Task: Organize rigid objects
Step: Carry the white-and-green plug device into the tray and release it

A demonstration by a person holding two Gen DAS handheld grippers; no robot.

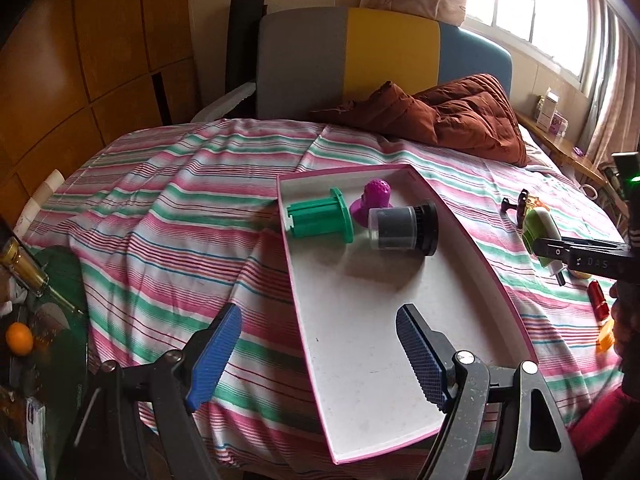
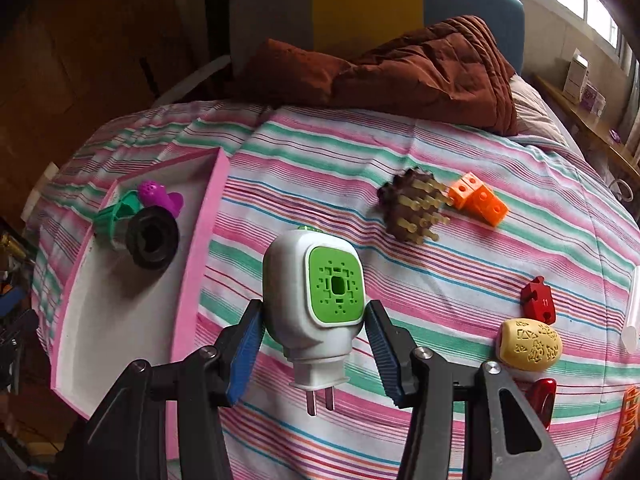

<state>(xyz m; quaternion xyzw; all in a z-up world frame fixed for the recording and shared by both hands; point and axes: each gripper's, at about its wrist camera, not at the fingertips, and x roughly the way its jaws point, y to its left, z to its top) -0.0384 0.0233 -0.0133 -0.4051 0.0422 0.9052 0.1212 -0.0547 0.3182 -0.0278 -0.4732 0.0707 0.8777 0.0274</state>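
A pink-rimmed white tray [image 1: 360,344] lies on the striped bed and holds a green spool [image 1: 320,220], a purple perforated piece [image 1: 374,196] and a grey-and-black cylinder [image 1: 404,228]. My left gripper [image 1: 318,354] is open and empty above the tray's near half. My right gripper [image 2: 314,332] is shut on a white plug-in device with a green face [image 2: 316,300], held above the sheet right of the tray [image 2: 200,240]. It also shows at the right of the left wrist view [image 1: 540,232].
On the sheet to the right lie a brown spiky piece [image 2: 412,208], orange cubes [image 2: 478,198], a red block [image 2: 538,300], a yellow patterned egg [image 2: 530,346] and a red ring [image 2: 540,400]. A rust-brown quilt [image 2: 400,76] lies at the headboard.
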